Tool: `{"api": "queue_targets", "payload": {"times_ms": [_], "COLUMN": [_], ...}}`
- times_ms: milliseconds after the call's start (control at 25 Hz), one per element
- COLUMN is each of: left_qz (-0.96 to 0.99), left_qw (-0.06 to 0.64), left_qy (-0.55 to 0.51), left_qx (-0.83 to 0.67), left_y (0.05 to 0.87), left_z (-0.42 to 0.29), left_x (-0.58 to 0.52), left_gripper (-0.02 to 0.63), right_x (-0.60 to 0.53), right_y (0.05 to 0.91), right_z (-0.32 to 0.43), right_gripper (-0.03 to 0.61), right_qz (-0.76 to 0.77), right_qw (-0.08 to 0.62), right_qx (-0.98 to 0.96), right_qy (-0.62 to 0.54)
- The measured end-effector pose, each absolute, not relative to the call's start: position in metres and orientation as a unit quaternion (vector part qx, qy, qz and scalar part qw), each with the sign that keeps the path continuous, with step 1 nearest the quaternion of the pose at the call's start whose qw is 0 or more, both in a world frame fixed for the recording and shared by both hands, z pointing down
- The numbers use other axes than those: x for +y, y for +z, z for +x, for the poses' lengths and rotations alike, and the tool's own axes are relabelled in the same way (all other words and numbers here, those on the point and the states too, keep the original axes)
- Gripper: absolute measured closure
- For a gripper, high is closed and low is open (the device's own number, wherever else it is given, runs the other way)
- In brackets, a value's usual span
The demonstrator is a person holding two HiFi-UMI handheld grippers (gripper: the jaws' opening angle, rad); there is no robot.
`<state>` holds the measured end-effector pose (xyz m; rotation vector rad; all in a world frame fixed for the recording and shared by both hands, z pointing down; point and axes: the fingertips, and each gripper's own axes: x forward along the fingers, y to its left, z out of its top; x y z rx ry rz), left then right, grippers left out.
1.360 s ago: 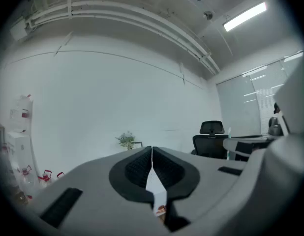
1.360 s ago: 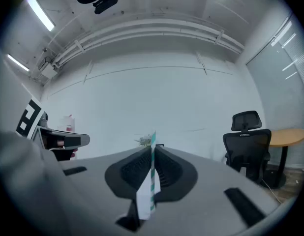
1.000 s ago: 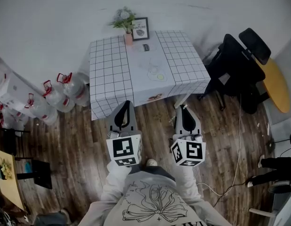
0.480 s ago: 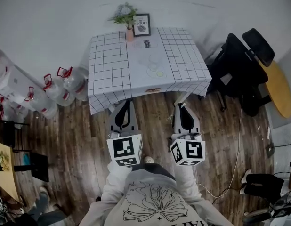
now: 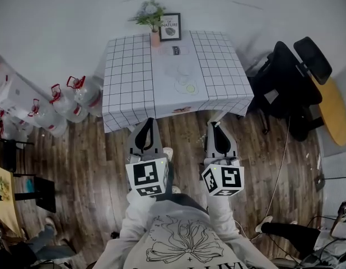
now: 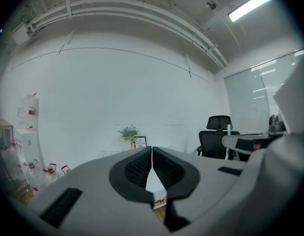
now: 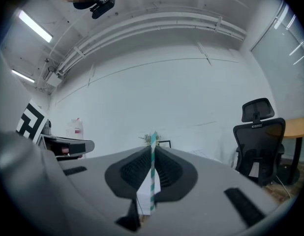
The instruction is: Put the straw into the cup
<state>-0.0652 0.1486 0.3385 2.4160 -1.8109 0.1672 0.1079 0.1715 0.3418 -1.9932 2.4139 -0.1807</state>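
Observation:
My right gripper [image 7: 152, 149] is shut on a teal-and-white striped straw [image 7: 152, 177], which stands upright between the pads and pokes up past the tips. My left gripper [image 6: 151, 149] is shut with nothing between its pads. In the head view both grippers, left [image 5: 148, 122] and right [image 5: 216, 125], are held over the wooden floor, short of the checked table [image 5: 128, 77]. A faint clear cup [image 5: 182, 70] stands near the table's middle, with a small yellowish round thing [image 5: 190, 88] in front of it. The straw cannot be made out in the head view.
A potted plant [image 5: 148, 14] and a framed picture [image 5: 169, 27] stand at the table's far edge. Large water jugs [image 5: 78, 91] line the floor at left. A black office chair [image 5: 288, 83] and a yellow round table [image 5: 330, 102] stand at right. A cable [image 5: 282, 172] trails across the floor.
The table has slid up and away in the head view. Both grippers keep the same pose and grip. A shoe now shows beside the left gripper.

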Motion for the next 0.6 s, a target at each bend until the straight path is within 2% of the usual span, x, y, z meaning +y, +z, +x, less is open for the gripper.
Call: {"api": "queue_targets", "payload": {"times_ms": [600], "left_qz": [0.815], "left_qw": [0.057], "left_qy": [0.057], "left_qx": [-0.573], "left_y": [0.348], "left_z": [-0.049], "left_x": [0.004], "left_gripper": [0.606], "right_x": [0.031], "right_y": [0.35], "right_z": [0.113], "right_gripper": [0.558], "right_qz": [-0.645], "right_qw": [0.005], "right_qx": [0.761], "right_qy": [-0.059]}}
